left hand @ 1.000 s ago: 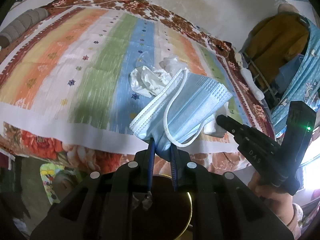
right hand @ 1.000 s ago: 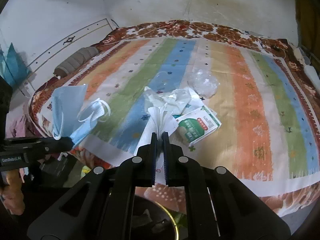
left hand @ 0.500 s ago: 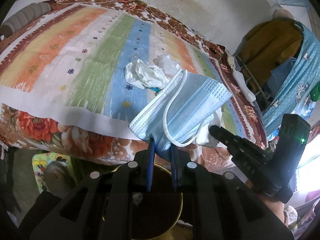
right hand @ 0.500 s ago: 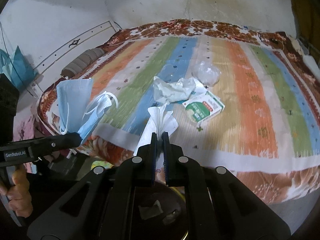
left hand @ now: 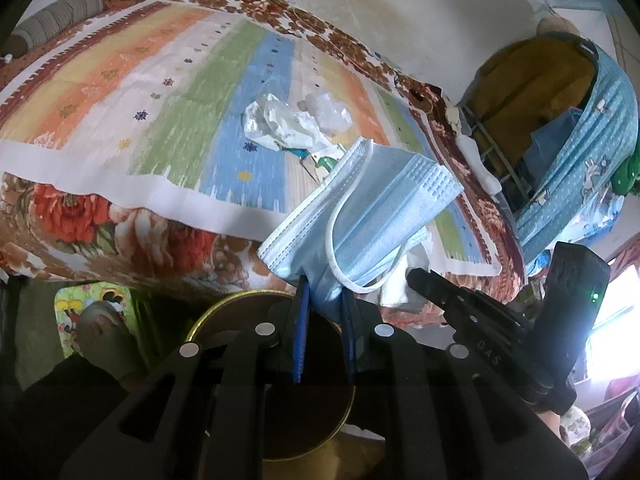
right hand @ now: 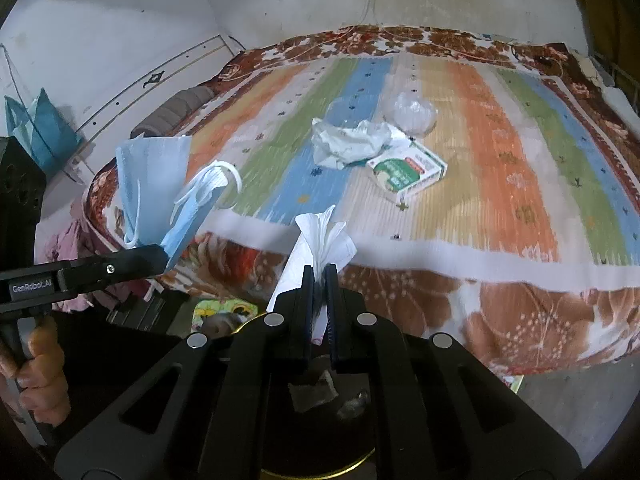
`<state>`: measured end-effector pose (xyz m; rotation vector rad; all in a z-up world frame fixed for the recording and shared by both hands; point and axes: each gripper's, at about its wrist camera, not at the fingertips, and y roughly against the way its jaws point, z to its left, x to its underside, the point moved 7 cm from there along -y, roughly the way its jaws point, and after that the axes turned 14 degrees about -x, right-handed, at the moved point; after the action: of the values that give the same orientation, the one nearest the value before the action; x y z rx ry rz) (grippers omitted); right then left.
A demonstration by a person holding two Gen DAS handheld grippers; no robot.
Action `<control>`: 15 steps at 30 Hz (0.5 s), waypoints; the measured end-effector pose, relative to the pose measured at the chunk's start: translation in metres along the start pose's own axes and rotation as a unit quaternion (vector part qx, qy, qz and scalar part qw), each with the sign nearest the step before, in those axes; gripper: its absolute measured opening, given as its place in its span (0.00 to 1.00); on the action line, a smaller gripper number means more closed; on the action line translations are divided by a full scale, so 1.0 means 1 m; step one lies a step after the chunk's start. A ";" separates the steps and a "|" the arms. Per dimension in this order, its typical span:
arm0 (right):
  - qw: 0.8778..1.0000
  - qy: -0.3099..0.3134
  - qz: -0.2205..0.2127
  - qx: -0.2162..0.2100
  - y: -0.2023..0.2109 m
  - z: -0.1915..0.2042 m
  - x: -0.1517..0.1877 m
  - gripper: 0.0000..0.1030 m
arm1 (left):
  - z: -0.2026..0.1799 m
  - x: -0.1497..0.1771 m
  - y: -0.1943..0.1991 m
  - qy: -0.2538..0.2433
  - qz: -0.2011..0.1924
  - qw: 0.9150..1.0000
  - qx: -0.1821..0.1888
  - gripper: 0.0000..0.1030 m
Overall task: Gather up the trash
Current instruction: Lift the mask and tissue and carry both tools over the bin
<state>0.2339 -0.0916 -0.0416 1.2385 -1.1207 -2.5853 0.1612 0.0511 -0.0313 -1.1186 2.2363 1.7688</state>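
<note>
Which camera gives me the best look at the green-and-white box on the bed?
The right wrist view: the green-and-white box lies fully exposed beside the crumpled plastic. In the left wrist view only a sliver shows behind the face mask.

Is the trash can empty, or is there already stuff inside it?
Not empty. In the right wrist view, a few crumpled scraps lie on the dark bottom of the trash can, below the gripper holding the tissue.

The bed (right hand: 500, 168) carries a striped sheet (right hand: 280, 148) over a brown flowered cover. Near the sheet's middle lies crumpled white plastic (right hand: 348, 144); a clear bag (right hand: 412, 114) sits at its two o'clock, and a green-and-white box (right hand: 406, 170) touches it at four o'clock. A grey bolster (right hand: 172, 112) lies at the bed's nine o'clock edge.
</note>
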 end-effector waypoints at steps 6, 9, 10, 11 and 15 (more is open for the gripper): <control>1.000 -0.005 0.010 -0.006 0.006 0.004 0.024 0.05 | -0.003 0.017 -0.001 -0.003 0.005 1.000 0.002 0.14; 1.000 -0.007 0.014 -0.008 0.008 0.006 0.036 0.05 | -0.004 0.025 -0.003 -0.008 0.009 1.000 -0.003 0.14; 1.000 -0.008 0.016 -0.009 0.009 0.007 0.039 0.05 | -0.005 0.028 -0.004 -0.009 0.010 1.000 -0.004 0.14; 1.000 -0.008 0.016 -0.010 0.009 0.008 0.042 0.05 | -0.006 0.031 -0.004 -0.011 0.011 1.000 -0.006 0.14; 1.000 -0.006 0.020 -0.010 0.011 0.013 0.055 0.05 | -0.006 0.045 -0.006 -0.001 0.028 1.000 0.007 0.14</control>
<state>0.1853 -0.1114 -0.0653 1.1869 -1.1062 -2.5713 0.1337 0.0236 -0.0563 -1.0624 2.2958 1.7718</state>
